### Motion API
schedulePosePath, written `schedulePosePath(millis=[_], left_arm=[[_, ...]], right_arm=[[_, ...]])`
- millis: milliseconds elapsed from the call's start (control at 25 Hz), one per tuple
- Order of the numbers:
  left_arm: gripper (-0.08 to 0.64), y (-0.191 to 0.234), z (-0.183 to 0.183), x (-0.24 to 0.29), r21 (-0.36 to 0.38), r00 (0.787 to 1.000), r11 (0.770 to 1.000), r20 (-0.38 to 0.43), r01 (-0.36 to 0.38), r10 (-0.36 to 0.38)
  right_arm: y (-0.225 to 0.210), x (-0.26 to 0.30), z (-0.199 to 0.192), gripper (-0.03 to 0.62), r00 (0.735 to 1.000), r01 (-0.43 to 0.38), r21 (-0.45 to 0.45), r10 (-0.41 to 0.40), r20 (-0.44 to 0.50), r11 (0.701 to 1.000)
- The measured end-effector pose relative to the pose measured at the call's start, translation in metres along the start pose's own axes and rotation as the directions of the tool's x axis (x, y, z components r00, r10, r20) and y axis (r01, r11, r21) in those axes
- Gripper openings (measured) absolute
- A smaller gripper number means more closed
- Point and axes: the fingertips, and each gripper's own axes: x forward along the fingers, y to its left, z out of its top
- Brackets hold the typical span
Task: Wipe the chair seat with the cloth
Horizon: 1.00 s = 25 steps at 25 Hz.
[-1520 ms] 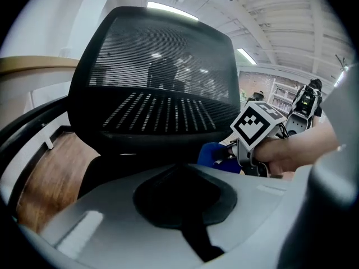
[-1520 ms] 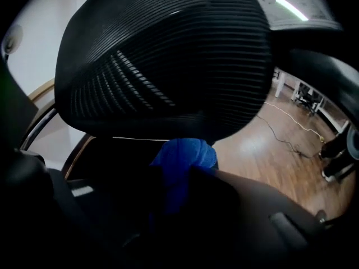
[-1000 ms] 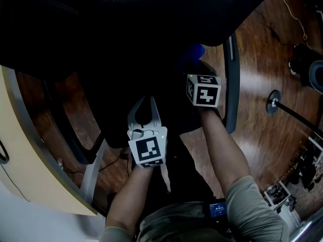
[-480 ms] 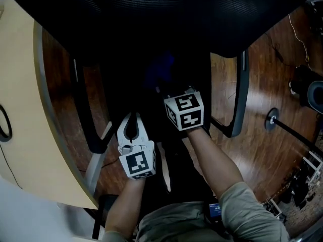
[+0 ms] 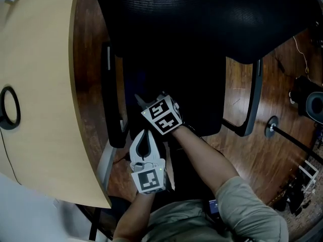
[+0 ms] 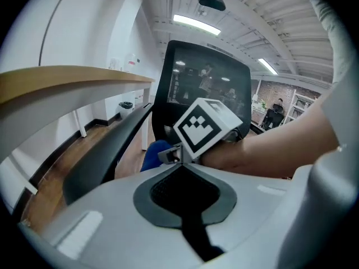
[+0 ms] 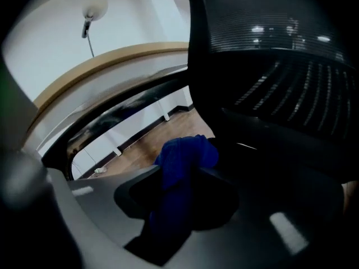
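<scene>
Over the black chair seat (image 5: pixel 202 97), nearly lost in shadow, the right claw (image 7: pixel 178 172) pinches a bunched blue cloth (image 7: pixel 185 150) near the side facing the pale worktop (image 5: pixel 45 84). Whether cloth touches seat is unclear. The left claw (image 6: pixel 180 162), closed and empty, hovers just behind, nearer the person.

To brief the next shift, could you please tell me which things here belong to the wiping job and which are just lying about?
Job:
- cloth, clamped in the right gripper
- seat

Lying about:
- desk
- ring on it
- stand base on the floor
- left gripper, shut, empty
</scene>
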Motion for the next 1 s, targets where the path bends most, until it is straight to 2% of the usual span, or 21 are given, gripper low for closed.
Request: schedulePosePath(millis=[240,440,760,1000], left_arm=[[0.005,0.004,-0.023,-0.010,0.026,0.997,0.999,-0.060,0.047,-0.045],[0.005,0.005,-0.039,0.003,0.058,0.995,0.997,-0.087,0.047,-0.042],[0.005,-0.036,-0.030,0.028,0.131,0.993,0.987,-0.083,0.096,-0.085],[0.005,-0.088,-0.010,0.046,0.171,0.987,0.972,-0.050,0.161,-0.155]], right_arm=[[0.022,0.037,-0.030,0.126,0.997,-0.012,-0.010,0.011,-0.077,1.000],[0.013,0.041,-0.049,0.126,0.997,0.009,0.009,-0.008,-0.081,1.000],[-0.053,-0.012,-0.067,0.126,0.991,0.127,0.084,-0.122,-0.060,0.988],[-0.117,-0.080,-0.089,0.126,0.966,0.259,0.172,-0.250,-0.073,0.950]])
